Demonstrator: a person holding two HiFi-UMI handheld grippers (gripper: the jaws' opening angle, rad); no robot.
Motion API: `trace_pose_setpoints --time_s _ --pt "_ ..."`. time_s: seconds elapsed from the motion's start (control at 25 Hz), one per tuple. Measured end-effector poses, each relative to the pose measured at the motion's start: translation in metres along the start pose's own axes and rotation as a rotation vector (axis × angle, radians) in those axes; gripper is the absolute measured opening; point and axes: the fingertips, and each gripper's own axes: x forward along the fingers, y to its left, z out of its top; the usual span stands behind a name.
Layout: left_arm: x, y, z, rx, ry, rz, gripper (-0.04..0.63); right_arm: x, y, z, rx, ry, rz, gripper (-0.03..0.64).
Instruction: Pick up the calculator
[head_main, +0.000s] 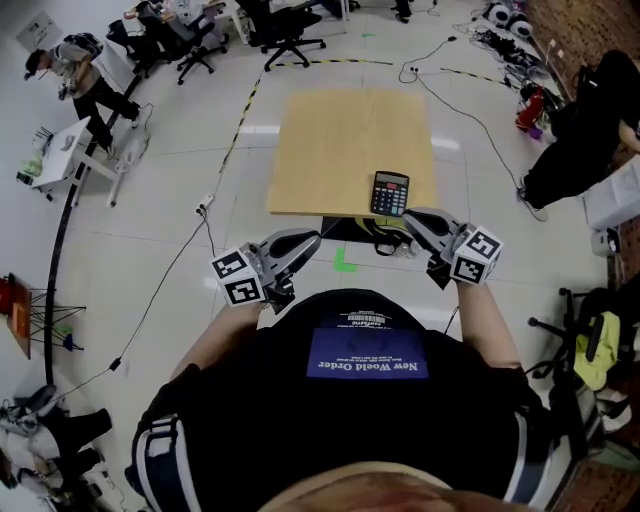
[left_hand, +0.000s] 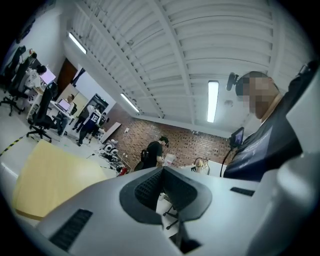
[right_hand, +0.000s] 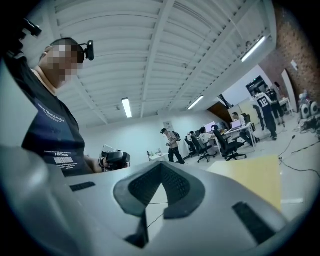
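Observation:
A black calculator (head_main: 390, 193) lies flat at the near right corner of the light wooden table (head_main: 340, 140). Both grippers hang in front of the person's chest, short of the table's near edge, and point inward toward each other. My left gripper (head_main: 313, 240) is shut and empty, below the table's near edge. My right gripper (head_main: 410, 215) is also shut and empty, its tip just beneath the calculator in the head view. In the left gripper view the jaws (left_hand: 162, 170) meet, with the table (left_hand: 47, 182) at the left. In the right gripper view the jaws (right_hand: 161, 166) meet, with the table (right_hand: 252, 175) at the right. Neither gripper view shows the calculator.
Cables (head_main: 470, 110) run across the white floor beyond and beside the table. Office chairs (head_main: 285, 30) stand at the far side. A person in black (head_main: 575, 150) is at the right. A green tape mark (head_main: 344, 262) lies on the floor under the near edge.

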Motion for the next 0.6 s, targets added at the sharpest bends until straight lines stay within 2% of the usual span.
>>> trace_pose_setpoints --time_s 0.32,0.6 --pt "0.025 0.091 0.028 -0.028 0.033 -0.182 0.006 0.046 -0.061 0.006 0.011 0.041 -0.163 -0.014" --pt "0.059 0.162 0.072 -0.026 0.12 -0.352 0.008 0.085 -0.117 0.034 0.033 0.004 -0.305 -0.014"
